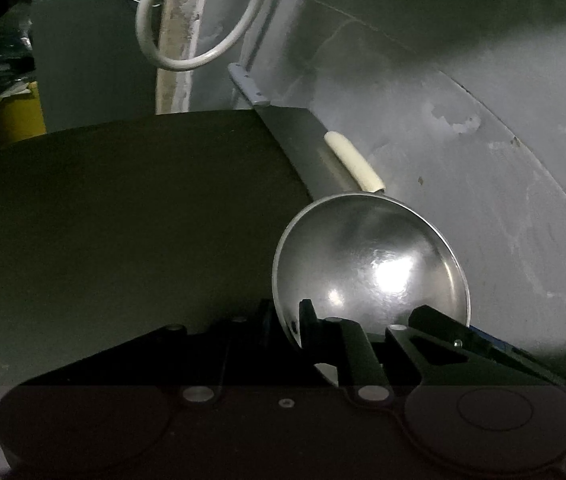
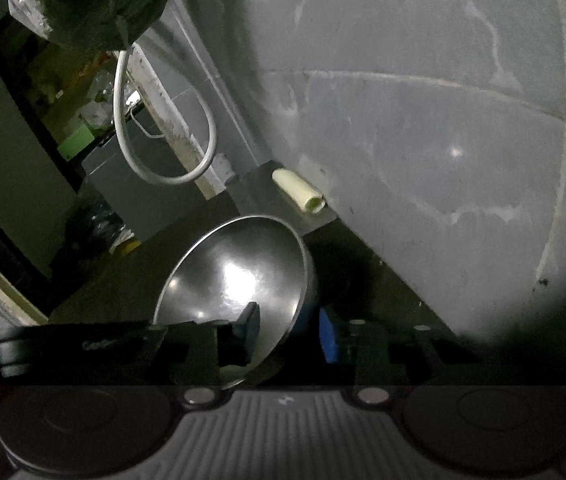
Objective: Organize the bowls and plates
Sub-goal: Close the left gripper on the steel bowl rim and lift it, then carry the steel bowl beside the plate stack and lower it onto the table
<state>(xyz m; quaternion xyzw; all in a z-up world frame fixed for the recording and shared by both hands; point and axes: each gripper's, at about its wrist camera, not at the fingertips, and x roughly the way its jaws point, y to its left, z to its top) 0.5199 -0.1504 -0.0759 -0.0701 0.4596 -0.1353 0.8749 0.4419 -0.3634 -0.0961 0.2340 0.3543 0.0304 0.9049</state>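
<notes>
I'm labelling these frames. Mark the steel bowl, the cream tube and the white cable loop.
steel bowl [image 1: 371,264]: left wrist view, shiny inner wall.
cream tube [image 2: 298,190]: right wrist view, middle of its length.
white cable loop [image 1: 199,60]: left wrist view, bottom curve of the loop.

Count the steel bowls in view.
1 for certain: a steel bowl tilted on its side, its rim between the left gripper's fingers. The right gripper grips a similar rim, possibly the same bowl.

Dim utility corner of a home kitchen or back room. Grey tiled wall [image 2: 423,128] with stained grout lines at right; looped white cable [image 1: 199,20] hanging at far centre; dark counter [image 1: 115,208]; cream pipe stub [image 2: 299,190] against the wall; cluttered shelf with bags [image 2: 83,92] at far left.
</notes>
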